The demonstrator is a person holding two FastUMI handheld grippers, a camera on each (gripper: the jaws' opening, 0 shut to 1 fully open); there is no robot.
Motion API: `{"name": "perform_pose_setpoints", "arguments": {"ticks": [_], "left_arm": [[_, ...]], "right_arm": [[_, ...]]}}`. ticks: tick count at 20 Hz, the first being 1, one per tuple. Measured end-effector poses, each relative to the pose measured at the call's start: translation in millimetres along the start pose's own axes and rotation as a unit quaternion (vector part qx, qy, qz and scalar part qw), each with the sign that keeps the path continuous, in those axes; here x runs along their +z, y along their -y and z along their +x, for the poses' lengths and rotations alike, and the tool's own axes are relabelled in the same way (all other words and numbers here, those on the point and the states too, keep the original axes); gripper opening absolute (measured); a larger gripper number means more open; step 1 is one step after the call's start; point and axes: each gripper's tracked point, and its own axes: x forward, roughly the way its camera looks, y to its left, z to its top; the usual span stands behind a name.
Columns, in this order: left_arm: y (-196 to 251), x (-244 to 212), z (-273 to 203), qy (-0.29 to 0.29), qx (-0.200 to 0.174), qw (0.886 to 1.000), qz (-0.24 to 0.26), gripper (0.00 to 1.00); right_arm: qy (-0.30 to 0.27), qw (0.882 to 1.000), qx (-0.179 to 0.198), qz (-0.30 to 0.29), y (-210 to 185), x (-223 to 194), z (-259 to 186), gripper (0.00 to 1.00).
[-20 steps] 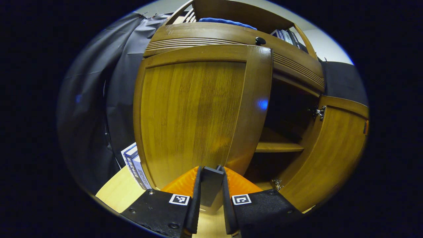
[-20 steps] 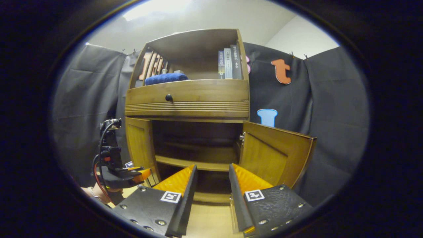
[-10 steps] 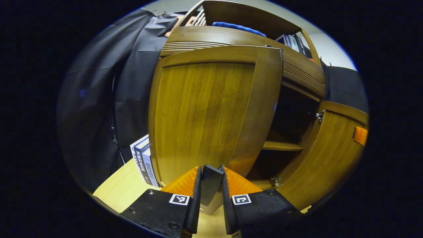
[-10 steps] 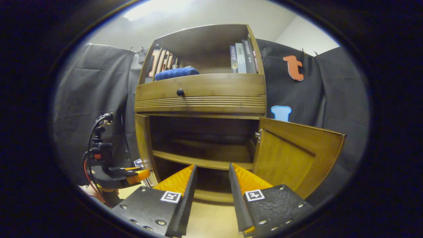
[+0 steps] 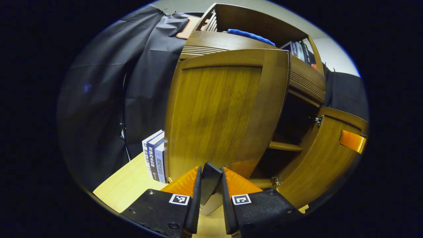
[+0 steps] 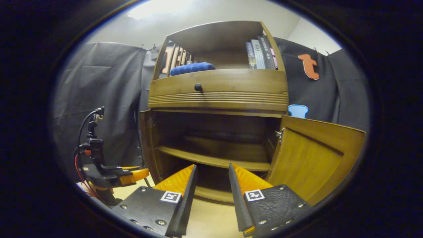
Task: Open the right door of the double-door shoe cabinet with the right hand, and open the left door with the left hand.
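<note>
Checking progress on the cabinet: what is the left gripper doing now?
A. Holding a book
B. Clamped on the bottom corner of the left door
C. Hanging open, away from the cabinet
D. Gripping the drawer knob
B: the left gripper is closed on the bottom corner of the left door.

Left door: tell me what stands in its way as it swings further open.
A stack of books stands on the floor just behind the left door, on its hinge side, in its outward path. The left gripper grips the door's lower edge.
</note>
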Motion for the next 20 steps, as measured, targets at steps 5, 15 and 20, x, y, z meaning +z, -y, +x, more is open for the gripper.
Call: {"name": "perform_pose_setpoints", "arguments": {"ticks": [5, 15, 20], "left_arm": [[-15.3, -0.8, -14.7, -0.001, 0.012, 1.000, -0.019, 0.32], [-66.6, 8.8, -43.5, 0.017, 0.062, 0.998, 0.004, 0.28], [-87.8, 14.3, -50.8, 0.020, 0.065, 0.997, 0.022, 0.28]], "right_arm": [[-0.006, 0.999, 0.041, -0.002, -26.1, -4.6, 13.0, 0.56], [-0.013, 0.996, 0.087, -0.018, -59.4, -11.7, 31.6, 0.53], [-0.017, 0.995, 0.096, -0.014, -64.7, -14.9, 37.7, 0.53]]}}
